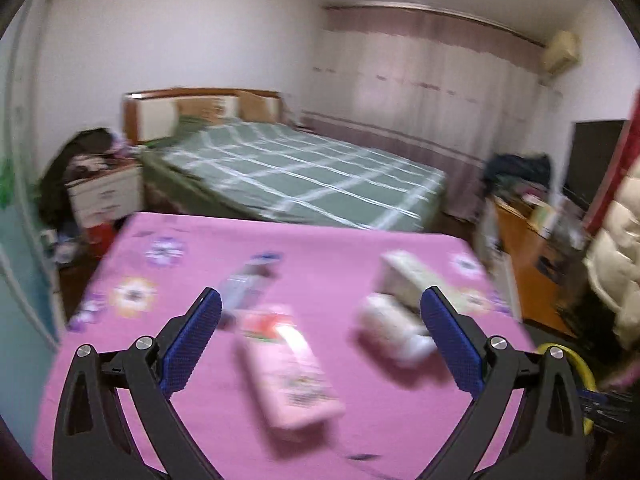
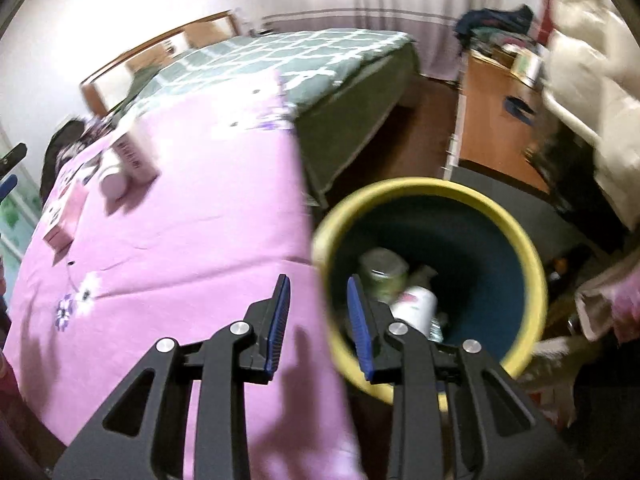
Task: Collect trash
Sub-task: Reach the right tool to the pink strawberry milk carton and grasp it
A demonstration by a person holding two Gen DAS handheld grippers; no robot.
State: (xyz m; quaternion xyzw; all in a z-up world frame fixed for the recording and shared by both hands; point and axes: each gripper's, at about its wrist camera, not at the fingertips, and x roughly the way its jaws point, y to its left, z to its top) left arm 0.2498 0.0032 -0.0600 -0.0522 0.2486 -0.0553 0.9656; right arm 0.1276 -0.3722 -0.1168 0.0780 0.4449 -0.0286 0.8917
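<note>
Four pieces of trash on the pink cloth (image 1: 168, 364); beside it, one yellow-rimmed bin (image 2: 532, 264) with roughly three items inside.

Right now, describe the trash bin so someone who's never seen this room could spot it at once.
Find the table under the pink flowered cloth; the trash bin stands on the floor right beside its edge. It is round, with a dark blue inside and a bright yellow rim, and already holds a few discarded containers.

A green checked bed (image 1: 296, 168) stands beyond the pink worktop (image 1: 192, 280), a nightstand (image 1: 106, 196) at its left, curtains (image 1: 432, 80) behind.
</note>
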